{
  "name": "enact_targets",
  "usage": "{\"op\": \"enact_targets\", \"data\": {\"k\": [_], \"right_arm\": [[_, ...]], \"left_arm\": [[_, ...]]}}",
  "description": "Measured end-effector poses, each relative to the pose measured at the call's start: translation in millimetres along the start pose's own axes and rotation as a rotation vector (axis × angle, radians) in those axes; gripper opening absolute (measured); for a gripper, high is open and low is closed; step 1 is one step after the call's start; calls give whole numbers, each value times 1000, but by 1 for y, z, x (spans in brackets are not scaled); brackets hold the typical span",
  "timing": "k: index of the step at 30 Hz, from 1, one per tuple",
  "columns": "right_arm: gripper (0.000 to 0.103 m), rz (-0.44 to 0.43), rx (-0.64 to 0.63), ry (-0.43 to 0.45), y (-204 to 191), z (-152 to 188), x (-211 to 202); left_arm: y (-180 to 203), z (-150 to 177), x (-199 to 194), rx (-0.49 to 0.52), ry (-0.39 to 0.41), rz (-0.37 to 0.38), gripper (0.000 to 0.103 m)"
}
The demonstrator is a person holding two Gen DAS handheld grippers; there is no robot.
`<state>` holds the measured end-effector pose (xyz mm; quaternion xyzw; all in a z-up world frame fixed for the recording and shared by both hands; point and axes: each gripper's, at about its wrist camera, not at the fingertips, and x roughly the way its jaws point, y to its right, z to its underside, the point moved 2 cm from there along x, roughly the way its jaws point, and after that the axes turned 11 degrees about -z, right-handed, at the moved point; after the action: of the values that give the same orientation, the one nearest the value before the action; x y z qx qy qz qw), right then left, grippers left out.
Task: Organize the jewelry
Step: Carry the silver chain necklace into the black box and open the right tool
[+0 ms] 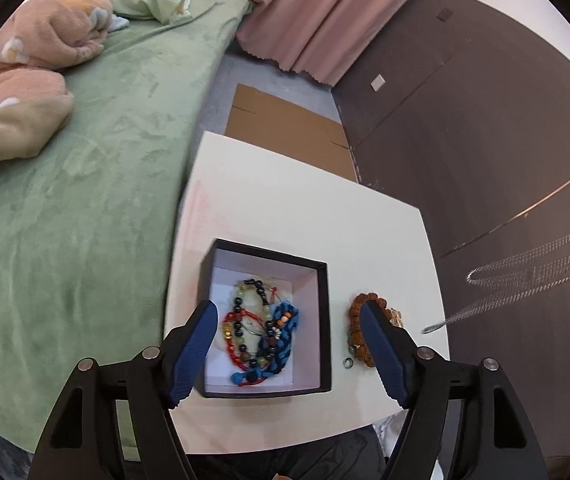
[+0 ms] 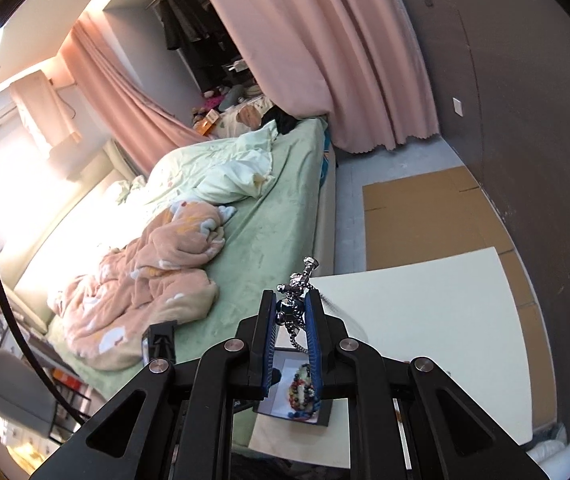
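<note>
Left gripper [image 1: 291, 314] spread wide, nothing between its blue pads, poised over the black box [image 1: 327, 320]. My right gripper [image 2: 291, 314] is nearly closed, pinching a silver chain necklace [image 2: 293, 300]; the clasp end sticks up past the fingertips and the rest drops below them. In the left wrist view that chain [image 1: 533, 276] shows as blurred silver loops hanging in the air at the right edge, well clear of the table.

Inside the box, white-lined: a tangle of beaded bracelets [image 1: 259, 322], dark and pale green beads, red cord, blue braided cord. Just right of the box, on the table, a brown knobbly bead bracelet [image 1: 359, 304], partly hidden behind the left gripper's right finger. A small metal ring [image 1: 347, 363] lies between that bracelet and the box wall.

Surface is a white tabletop [image 1: 305, 208], box near its front edge. Beyond it, flattened cardboard [image 1: 285, 124] on a grey floor. Bed with green sheet [image 1: 85, 200] to the left, peach blanket [image 1: 37, 36] bunched on it. Pink curtain [image 1: 325, 12] at the back, dark wall panel [image 1: 485, 120] to the right.

Both grippers angled downward; the right one sits high above the table.
</note>
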<state>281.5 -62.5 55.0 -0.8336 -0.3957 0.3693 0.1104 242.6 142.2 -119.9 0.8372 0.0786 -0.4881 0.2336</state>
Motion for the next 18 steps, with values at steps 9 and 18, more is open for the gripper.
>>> {"op": "enact_targets", "data": {"k": [9, 18], "right_arm": [[15, -51, 7, -74, -16, 22, 42], [15, -92, 37, -143, -26, 41, 97]], "left_arm": [[-32, -1, -23, -36, 43, -1, 74], [-67, -7, -38, -87, 71, -22, 74]]}}
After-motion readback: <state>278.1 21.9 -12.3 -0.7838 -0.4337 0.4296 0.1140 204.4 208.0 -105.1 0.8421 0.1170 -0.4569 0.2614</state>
